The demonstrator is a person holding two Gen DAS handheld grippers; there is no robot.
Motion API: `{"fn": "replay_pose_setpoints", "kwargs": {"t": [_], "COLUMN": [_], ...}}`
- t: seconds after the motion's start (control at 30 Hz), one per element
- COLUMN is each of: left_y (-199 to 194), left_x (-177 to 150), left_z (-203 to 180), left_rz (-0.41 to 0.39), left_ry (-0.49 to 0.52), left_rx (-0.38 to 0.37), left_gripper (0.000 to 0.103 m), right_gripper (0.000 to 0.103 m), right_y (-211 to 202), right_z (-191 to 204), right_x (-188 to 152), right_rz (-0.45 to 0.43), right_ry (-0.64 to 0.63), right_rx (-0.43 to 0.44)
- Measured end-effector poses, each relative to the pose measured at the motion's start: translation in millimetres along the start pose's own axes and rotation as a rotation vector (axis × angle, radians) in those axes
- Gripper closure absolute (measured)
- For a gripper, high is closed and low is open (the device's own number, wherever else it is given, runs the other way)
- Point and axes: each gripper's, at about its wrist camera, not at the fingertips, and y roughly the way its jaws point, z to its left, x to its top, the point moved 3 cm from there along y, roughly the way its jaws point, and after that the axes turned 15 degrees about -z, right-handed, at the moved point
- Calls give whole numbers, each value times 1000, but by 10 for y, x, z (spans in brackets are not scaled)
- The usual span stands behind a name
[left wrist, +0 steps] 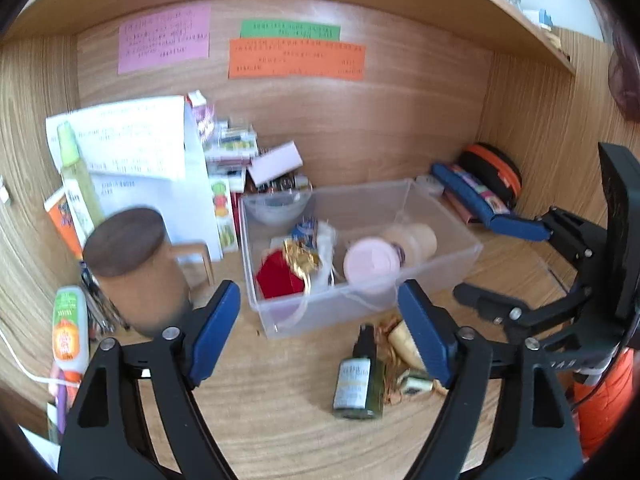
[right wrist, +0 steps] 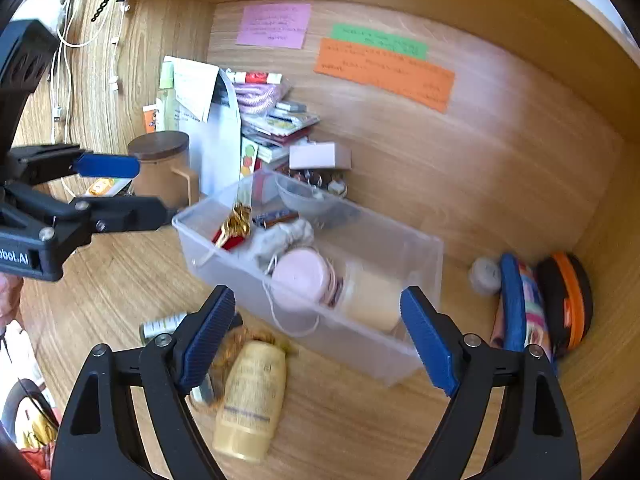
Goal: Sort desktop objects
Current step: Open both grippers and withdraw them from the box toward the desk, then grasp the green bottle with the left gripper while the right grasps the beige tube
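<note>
A clear plastic bin stands mid-desk. In it lie a pink-lidded beige jar, a red box with a gold bow, white cloth and a clear bowl. In front of it lie a dark green bottle, a cream bottle and gold wrappers. My left gripper is open and empty before the bin. My right gripper is open and empty, above the cream bottle.
A brown lidded mug stands left of the bin, with tubes, papers and stacked boxes behind. A blue pencil case and an orange-black pouch lie in the right corner. Wooden walls and a shelf enclose the desk.
</note>
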Motion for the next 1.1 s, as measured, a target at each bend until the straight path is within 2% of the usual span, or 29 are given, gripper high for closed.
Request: {"fn": "replay_pose_setpoints", "kwargs": {"t": [0.27, 0.4, 0.6, 0.8, 0.9, 0.97, 1.03, 1.1], "left_y": [162, 250, 333, 388, 410, 437, 462, 491], "left_x": [-450, -653, -840, -900, -899, -905, -909, -907], "left_z": [-76, -115, -136, -56, -27, -18, -15, -13], "left_rz": [112, 161, 199, 214, 215, 221, 224, 224], "left_ry": [-9, -6, -7, -38, -45, -48, -48, -41], "left_rx": [-19, -34, -38, -26, -21, -26, -29, -29], "left_gripper": [20, 20, 20, 21, 24, 30, 33, 35], "right_gripper": [20, 20, 22, 23, 29, 36, 49, 54], "right_y": [-30, 49, 203, 320, 387, 433, 492, 543], "right_z": [-61, -39, 32, 93, 178, 234, 285, 319], "right_x": [-357, -567, -785, -809, -812, -813, -839, -861], "right_rz": [67, 136, 221, 241, 257, 264, 284, 293], "right_ry": [55, 79, 124, 152, 140, 128, 118, 104], "right_rx": [13, 43, 100, 138, 169, 184, 191, 188]}}
